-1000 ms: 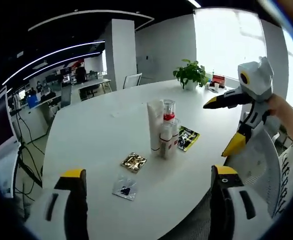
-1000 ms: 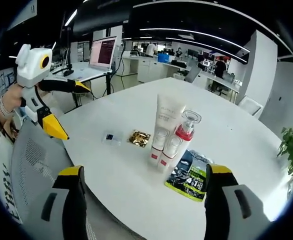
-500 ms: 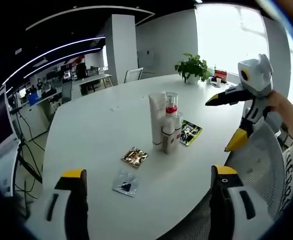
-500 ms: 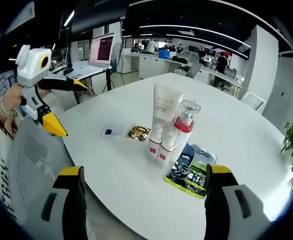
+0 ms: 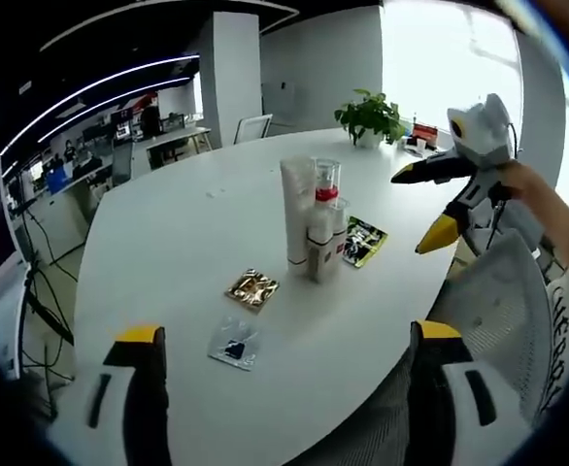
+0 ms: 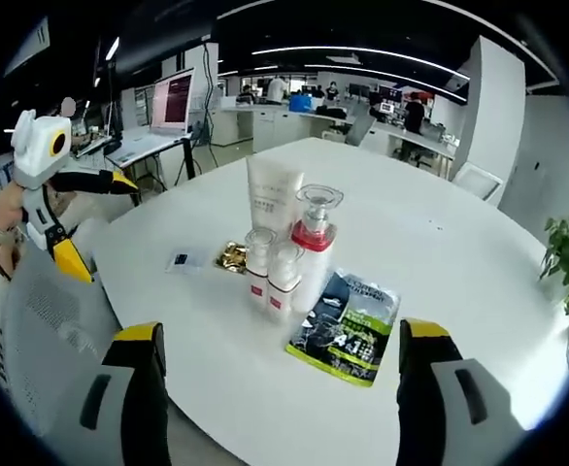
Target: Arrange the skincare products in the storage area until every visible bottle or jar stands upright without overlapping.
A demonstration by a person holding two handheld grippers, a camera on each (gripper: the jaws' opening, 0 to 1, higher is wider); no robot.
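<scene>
Both grippers' jaws apart, empty. White tube (image 6: 270, 199), clear-capped bottles upright on glossy table (image 6: 440, 282); possibly touching.

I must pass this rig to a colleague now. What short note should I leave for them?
Left tool: open, holds nothing, off the table's near edge.
Right tool: open, holds nothing.
White tube, pump bottle and two small bottles stand upright, clustered mid-table.
Green sachet, gold sachet and clear sachet lie flat beside them.
Left: check that no bottles overlap.
</scene>
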